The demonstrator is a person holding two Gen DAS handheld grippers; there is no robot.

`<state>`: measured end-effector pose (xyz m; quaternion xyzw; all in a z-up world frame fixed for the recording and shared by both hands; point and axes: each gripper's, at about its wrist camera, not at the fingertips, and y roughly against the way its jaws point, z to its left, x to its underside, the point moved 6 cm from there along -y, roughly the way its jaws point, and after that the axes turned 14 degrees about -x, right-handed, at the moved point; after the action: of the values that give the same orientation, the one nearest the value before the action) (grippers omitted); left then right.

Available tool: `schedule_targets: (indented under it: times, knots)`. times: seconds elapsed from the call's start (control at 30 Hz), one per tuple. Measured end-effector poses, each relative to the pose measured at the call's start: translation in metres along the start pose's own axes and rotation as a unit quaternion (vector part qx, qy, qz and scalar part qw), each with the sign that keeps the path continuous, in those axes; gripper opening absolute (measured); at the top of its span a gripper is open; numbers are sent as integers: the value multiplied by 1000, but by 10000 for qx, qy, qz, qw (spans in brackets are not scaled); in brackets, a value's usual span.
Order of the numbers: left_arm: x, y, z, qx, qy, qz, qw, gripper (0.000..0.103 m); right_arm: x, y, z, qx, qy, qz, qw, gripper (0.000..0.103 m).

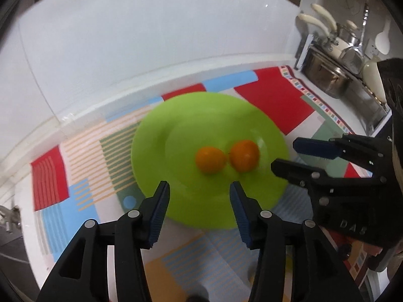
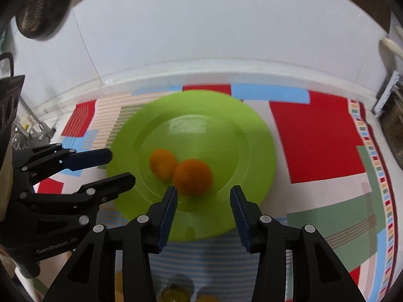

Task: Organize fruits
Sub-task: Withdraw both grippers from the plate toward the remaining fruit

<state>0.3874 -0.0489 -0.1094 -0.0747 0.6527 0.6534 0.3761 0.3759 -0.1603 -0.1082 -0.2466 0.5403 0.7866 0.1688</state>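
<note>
Closest to you, both grippers are hanging over the near edge of the plate (image 1: 151,136) with nothing in them. Your left gripper (image 1: 199,188) has its jaws parted, about wide enough to take one orange, and your right gripper (image 2: 204,193) stands much the same, also empty.

Just past the fingertips, two oranges sit touching each other in the plate's well: the left orange (image 1: 210,159) is more or less lined up with your left jaws, and the right orange (image 2: 192,177) sits right off your right fingertips.

Handling-wise, I'd guess they're light, firm and round, so they'll roll the second you nudge one, and the glossy plate won't hold them back. Take each across its widest middle, pads on opposite sides, and squeeze gently, since the skin bruises. Since they're touching, bumping one will probably shove the other.

Further back, the plate rests on a colourful mat (image 2: 314,138), then the white wall (image 2: 201,25).
</note>
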Motion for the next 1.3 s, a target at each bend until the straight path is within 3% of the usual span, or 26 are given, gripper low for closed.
schedule_targets:
  times: [0.17,0.27,0.63,1.07,1.3]
  knots:
    - [6,42,-6,-31,17,-304,9995,58,1,39,7,109,68,-373,9992,45]
    - [13,65,-13,-33,15,-498,9988,61,7,66,12,215,130,-622,9977,52]
    - [39,130,-43,79,-3,-1171,9931,74,48,146,21,546,78,-1356,9892,57]
    - [75,150,-71,34,-507,-1877,9809,75,120,168,24,916,-353,-1654,9813,57]
    - [92,137,-86,108,-946,-1974,9757,75,146,164,24,1068,-463,-1662,9792,57]
